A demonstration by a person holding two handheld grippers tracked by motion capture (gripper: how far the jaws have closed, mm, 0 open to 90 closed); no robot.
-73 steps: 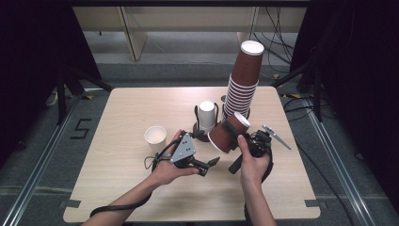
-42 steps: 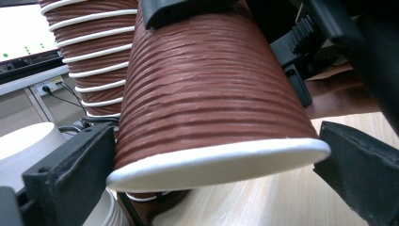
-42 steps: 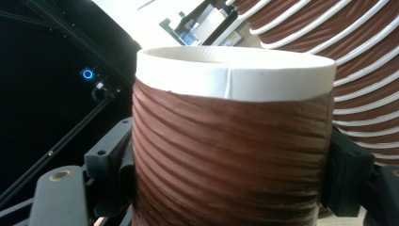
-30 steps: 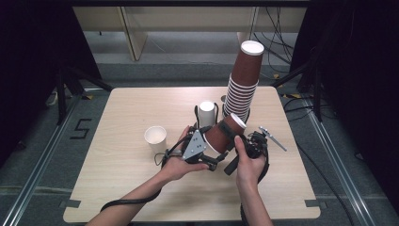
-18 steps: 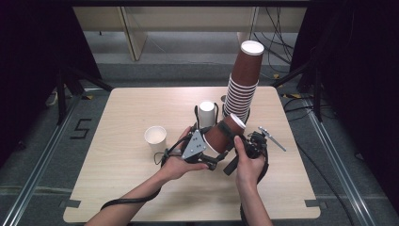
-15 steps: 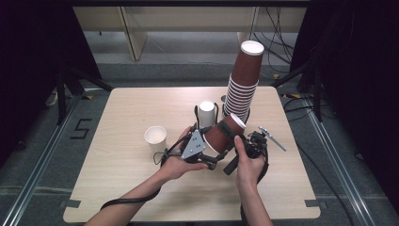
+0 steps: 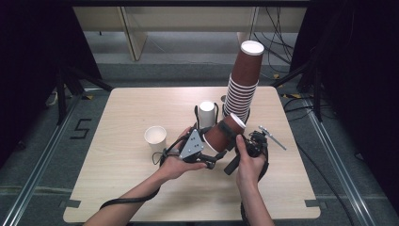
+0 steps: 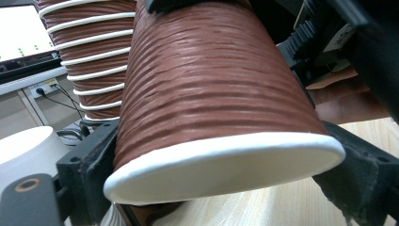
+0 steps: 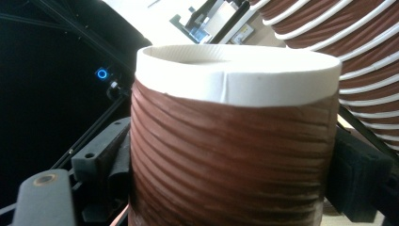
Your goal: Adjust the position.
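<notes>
Presently the left gripper [image 7: 214, 157] has its jaws around the rim end of a brown paper cup [image 7: 225, 133], having just been closing on it. The right gripper [image 7: 242, 148] flanks the cup's base end, its jaws just opening. The cup is tilted above the table [image 7: 141, 197], beside the tall cup stack [image 7: 242, 84].

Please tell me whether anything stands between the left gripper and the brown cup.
Nothing visible does. The brown cup already lies between the jaws of the left gripper, which have just been closing on either side of its white rim. The tall stack of cups stands behind it, out of the way.
</notes>
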